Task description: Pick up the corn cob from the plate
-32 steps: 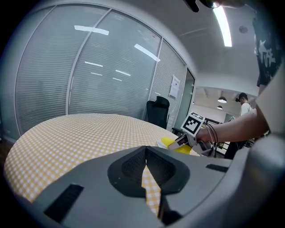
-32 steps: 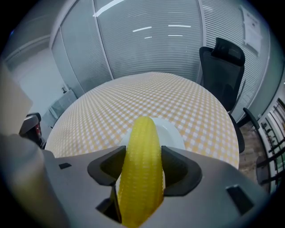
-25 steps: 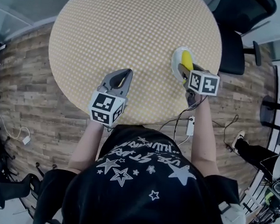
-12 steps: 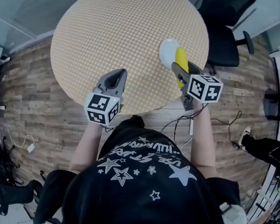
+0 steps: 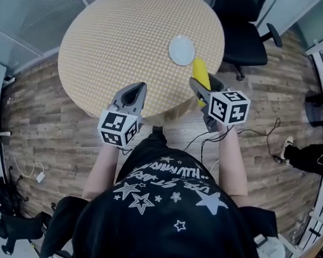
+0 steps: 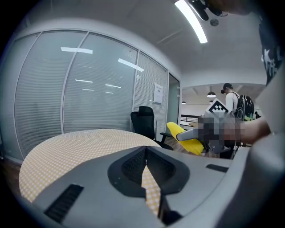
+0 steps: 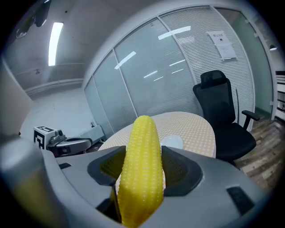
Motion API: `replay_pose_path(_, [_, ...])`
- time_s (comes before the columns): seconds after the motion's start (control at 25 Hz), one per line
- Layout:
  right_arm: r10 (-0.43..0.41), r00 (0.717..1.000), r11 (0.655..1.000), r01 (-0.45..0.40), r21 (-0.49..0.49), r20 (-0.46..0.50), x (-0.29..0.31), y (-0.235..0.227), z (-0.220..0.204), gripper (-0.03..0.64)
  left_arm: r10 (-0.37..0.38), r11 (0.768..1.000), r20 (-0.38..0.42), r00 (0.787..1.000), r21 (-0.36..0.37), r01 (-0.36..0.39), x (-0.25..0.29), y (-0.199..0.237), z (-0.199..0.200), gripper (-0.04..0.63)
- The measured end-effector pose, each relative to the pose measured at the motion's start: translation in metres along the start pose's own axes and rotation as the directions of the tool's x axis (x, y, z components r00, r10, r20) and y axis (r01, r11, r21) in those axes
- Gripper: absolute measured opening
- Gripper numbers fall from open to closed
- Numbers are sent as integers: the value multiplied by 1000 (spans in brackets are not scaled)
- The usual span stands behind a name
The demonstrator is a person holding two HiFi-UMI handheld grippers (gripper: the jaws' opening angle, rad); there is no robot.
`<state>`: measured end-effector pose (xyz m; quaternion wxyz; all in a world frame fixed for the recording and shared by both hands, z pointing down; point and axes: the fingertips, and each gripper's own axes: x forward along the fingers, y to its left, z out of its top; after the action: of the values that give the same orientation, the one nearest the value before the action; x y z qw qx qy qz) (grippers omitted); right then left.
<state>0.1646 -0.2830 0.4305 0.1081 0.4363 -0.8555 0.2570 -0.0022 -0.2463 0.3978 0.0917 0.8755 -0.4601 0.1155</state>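
Observation:
My right gripper [image 5: 201, 84] is shut on the yellow corn cob [image 5: 199, 71], which sticks out past its jaws over the table's near right edge. In the right gripper view the corn cob [image 7: 140, 165] stands upright between the two jaws. The small white plate [image 5: 182, 50] lies bare on the round table [image 5: 123, 46], a little beyond the cob; the plate [image 7: 172, 141] also shows behind the cob. My left gripper [image 5: 132, 93] hovers over the table's near edge, jaws shut with nothing between them [image 6: 145, 168]. The cob [image 6: 187, 137] appears to its right.
A black office chair [image 5: 243, 26] stands just past the table's right side. Cables and a power strip [image 5: 227, 130] lie on the wooden floor. Glass partition walls [image 6: 89, 89] enclose the room's far side.
The right gripper has lifted the corn cob off the plate and drawn it back toward me; the plate is now bare. The left gripper has barely moved.

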Motion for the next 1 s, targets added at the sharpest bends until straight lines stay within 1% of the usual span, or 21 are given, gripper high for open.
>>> replay_pose_path(0.12, [20,1000,1000,-20,11,11,-24,11,-12,258,-12,1000,1,1000,4,12,-12,-23,-1,6])
replay_pose_path(0.28, [68,997,996,-69,63,25,-53,27,-36,258,-23,1000,0,1000,17,23,-35,-54,-6,6])
replay_pose_path(0.44, [81,996,993,-83,82,24,-81,33,-59,258,-18,1000,-2,1000,8,18,-58,-82,-10,7])
replay_pose_path(0.64, [114,993,988,-117,96,35,-96,42,-73,258,31,1000,2,1000,7,-31,-78,-91,-12,7])
replay_pose_path(0.8, [127,990,983,-133,128,53,-104,42,-76,258,30,1000,-24,999,4,-30,-82,-99,-20,7])
replay_pose_path(0.88, [133,989,979,-141,145,65,-107,42,-77,258,36,999,-23,999,-10,-36,-83,-102,-22,8])
replay_pose_path(1.0, [139,988,977,-147,153,62,-107,44,-81,259,67,997,-4,998,-41,-67,-88,-98,-24,6])
